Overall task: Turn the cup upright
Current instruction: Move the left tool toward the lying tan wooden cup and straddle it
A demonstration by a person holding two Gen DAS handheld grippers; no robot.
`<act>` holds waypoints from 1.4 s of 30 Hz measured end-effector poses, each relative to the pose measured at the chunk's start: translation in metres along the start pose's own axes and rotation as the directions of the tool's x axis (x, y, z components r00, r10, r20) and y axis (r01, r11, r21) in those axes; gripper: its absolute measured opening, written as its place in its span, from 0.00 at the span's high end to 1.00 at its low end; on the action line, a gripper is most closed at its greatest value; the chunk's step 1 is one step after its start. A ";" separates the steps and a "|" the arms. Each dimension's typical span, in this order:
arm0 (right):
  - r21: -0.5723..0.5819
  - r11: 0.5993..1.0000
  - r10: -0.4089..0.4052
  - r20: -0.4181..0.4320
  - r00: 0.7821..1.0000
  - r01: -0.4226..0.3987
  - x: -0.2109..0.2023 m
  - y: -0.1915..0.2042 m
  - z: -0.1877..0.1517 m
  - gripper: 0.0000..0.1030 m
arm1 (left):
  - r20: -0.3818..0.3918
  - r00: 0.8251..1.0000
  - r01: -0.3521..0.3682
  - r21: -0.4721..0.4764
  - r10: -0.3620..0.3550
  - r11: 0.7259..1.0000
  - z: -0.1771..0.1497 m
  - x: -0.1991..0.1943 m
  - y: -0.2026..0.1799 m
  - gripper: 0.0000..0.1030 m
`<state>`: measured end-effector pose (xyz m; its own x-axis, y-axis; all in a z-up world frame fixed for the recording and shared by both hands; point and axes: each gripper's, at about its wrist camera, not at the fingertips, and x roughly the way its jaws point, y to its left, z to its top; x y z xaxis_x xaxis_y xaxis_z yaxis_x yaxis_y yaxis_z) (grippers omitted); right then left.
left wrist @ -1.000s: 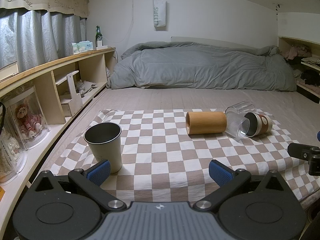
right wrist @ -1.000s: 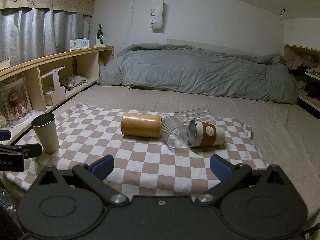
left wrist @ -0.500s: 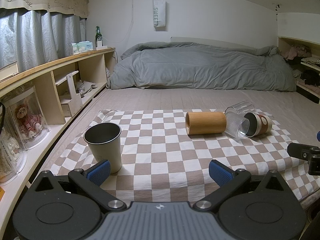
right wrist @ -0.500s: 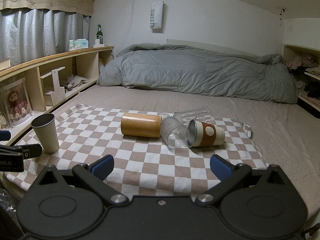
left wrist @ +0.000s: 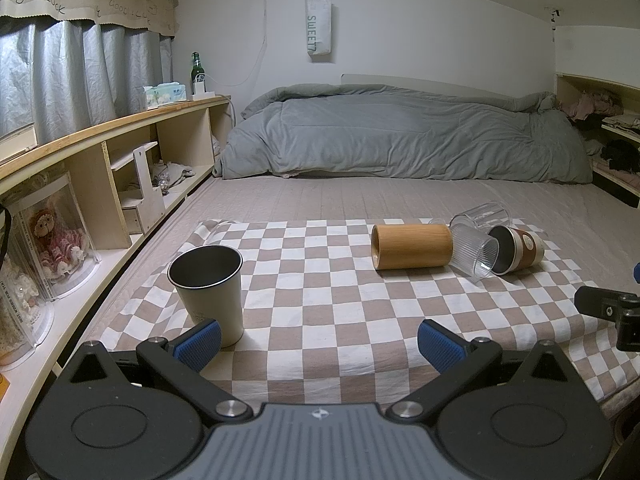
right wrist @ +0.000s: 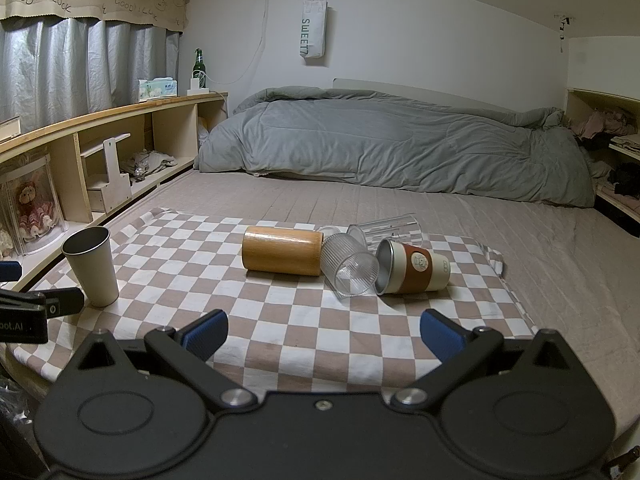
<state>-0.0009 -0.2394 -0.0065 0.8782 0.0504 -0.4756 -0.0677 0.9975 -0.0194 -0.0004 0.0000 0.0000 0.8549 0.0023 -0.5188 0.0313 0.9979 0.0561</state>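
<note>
A metal cup point(left wrist: 209, 285) stands upright at the near left of the checkered cloth point(left wrist: 320, 280); it also shows in the right wrist view point(right wrist: 91, 266). Lying on their sides in a cluster are a bamboo cup point(right wrist: 282, 250), a ribbed clear glass point(right wrist: 350, 266), a smooth clear glass point(right wrist: 386, 227) and a cream-and-brown coffee cup point(right wrist: 414, 268). The cluster shows in the left wrist view too: bamboo cup point(left wrist: 412, 246), ribbed glass point(left wrist: 474, 254), coffee cup point(left wrist: 518, 248). My left gripper point(left wrist: 318, 342) is open and empty beside the metal cup. My right gripper point(right wrist: 324, 330) is open and empty, short of the cluster.
The cloth lies on a bed with a grey duvet point(right wrist: 392, 152) at the far end. A wooden shelf unit point(left wrist: 100, 168) runs along the left, holding a doll in a clear case point(left wrist: 52, 236), a bottle point(left wrist: 196, 68) and a tissue box.
</note>
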 end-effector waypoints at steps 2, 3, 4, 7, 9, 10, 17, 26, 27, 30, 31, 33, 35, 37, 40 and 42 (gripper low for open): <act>0.000 1.000 0.000 0.001 1.000 0.000 0.000 0.000 0.000 0.00 | 0.000 1.000 0.000 0.000 0.000 1.000 0.000 0.000 0.000 0.00; 0.000 1.000 0.000 0.000 1.000 0.000 0.000 0.000 0.000 0.00 | 0.000 1.000 0.000 0.000 0.000 1.000 0.000 0.000 0.000 0.00; 0.001 1.000 0.000 0.000 1.000 0.000 0.000 0.000 0.000 0.00 | 0.000 1.000 0.000 0.000 0.000 1.000 0.000 0.000 0.000 0.00; 0.000 1.000 0.000 0.000 1.000 0.000 0.000 0.000 0.000 0.00 | 0.000 1.000 0.000 -0.001 0.000 1.000 0.000 0.000 0.000 0.00; 0.001 1.000 0.001 0.001 1.000 -0.001 0.000 0.000 0.000 0.00 | 0.001 1.000 0.001 -0.002 -0.001 1.000 0.000 0.000 0.000 0.00; 0.001 1.000 0.001 0.002 1.000 -0.001 0.000 0.000 0.000 0.00 | 0.003 1.000 0.003 -0.001 -0.003 1.000 0.000 0.000 0.000 0.00; 0.012 1.000 0.003 0.002 1.000 -0.003 0.003 -0.004 0.001 0.00 | 0.002 0.999 0.036 0.009 -0.036 0.999 0.018 0.011 -0.024 0.00; 0.019 1.000 0.013 0.009 1.000 -0.013 0.004 -0.015 0.010 0.00 | 0.078 0.992 0.087 0.087 -0.094 0.992 0.055 0.040 -0.047 0.00; 0.023 1.000 0.014 0.009 1.000 -0.015 0.005 -0.017 0.011 0.00 | 0.091 0.991 0.090 0.109 -0.100 0.990 0.059 0.045 -0.051 0.00; 0.032 0.999 0.020 0.010 1.000 -0.021 0.005 -0.021 0.012 0.00 | 0.125 0.984 0.102 0.190 -0.127 0.977 0.075 0.069 -0.064 0.00; 0.035 0.999 0.023 0.009 1.000 -0.023 0.006 -0.022 0.011 0.00 | 0.129 0.982 0.111 0.208 -0.140 0.972 0.078 0.077 -0.068 0.00; 0.041 0.999 0.023 0.002 1.000 -0.023 0.007 -0.026 0.011 0.00 | 0.129 0.977 0.138 0.238 -0.172 0.961 0.084 0.094 -0.074 0.00; 0.052 0.998 0.021 -0.006 1.000 -0.020 0.009 -0.031 0.011 0.00 | 0.117 0.973 0.164 0.268 -0.201 0.949 0.089 0.116 -0.082 0.00; 0.067 0.998 0.017 -0.014 1.000 -0.016 0.011 -0.037 0.011 0.00 | 0.097 0.972 0.176 0.287 -0.212 0.942 0.091 0.140 -0.091 0.00; 0.090 0.996 0.015 -0.026 1.000 -0.012 0.015 -0.047 0.010 0.00 | 0.067 0.972 0.197 0.297 -0.226 0.934 0.092 0.171 -0.101 0.00; 0.105 0.994 0.018 -0.035 0.999 -0.015 0.017 -0.052 0.009 0.00 | 0.055 0.962 0.237 0.318 -0.268 0.918 0.094 0.191 -0.108 0.00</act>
<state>0.0220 -0.2904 -0.0058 0.8595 0.0670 -0.5067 -0.0305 0.9963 0.0800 0.2087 -0.1133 -0.0250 0.8424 -0.2684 -0.4673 0.3965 0.8960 0.2001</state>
